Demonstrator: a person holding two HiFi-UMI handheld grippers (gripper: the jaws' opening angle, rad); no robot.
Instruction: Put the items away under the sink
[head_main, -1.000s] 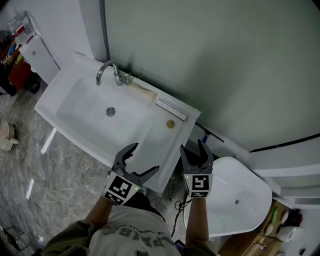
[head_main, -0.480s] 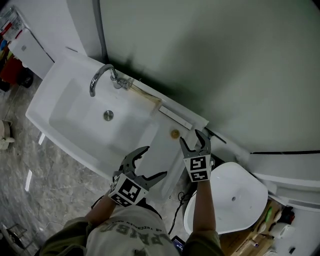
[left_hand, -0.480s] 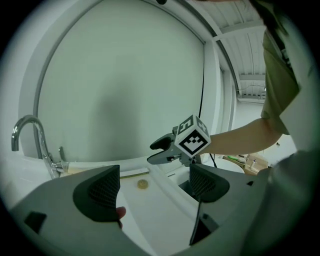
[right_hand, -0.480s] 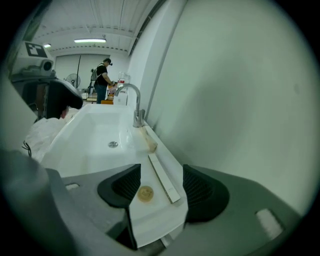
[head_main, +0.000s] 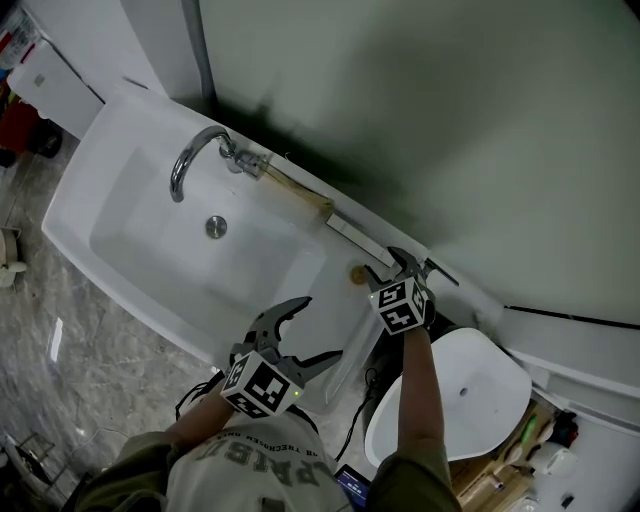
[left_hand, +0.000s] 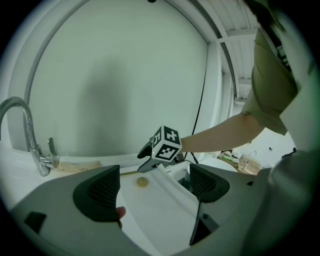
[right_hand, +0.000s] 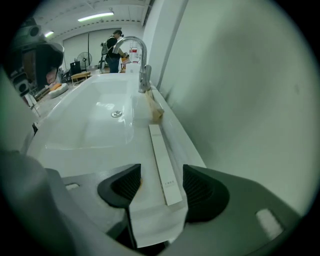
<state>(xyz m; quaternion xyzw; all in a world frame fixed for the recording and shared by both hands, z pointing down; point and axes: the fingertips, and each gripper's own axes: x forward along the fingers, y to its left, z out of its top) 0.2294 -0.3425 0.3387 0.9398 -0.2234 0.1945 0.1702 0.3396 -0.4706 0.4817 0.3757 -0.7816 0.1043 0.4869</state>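
Note:
A long white box (head_main: 355, 238) lies on the sink's back ledge (head_main: 330, 285), with a tan brush-like item (head_main: 295, 190) to its left and a small round yellowish piece (head_main: 356, 272) in front. My right gripper (head_main: 392, 268) is open at the box's right end. In the right gripper view the box (right_hand: 162, 162) runs between the jaws of that gripper (right_hand: 161, 187), apart from both pads. My left gripper (head_main: 318, 328) hangs open over the sink's front right corner, holding nothing. From the left gripper (left_hand: 155, 187) I see the round piece (left_hand: 142, 182) and the right gripper's cube.
A chrome faucet (head_main: 195, 160) and drain (head_main: 215, 227) are in the white basin to the left. A white rounded seat (head_main: 460, 400) stands right of the sink. Marble floor (head_main: 60, 340) lies in front, a cluttered shelf (head_main: 540, 440) at the lower right.
My right gripper has moved forward over the ledge to the white box's right end. The left gripper stayed open near the sink's front edge.

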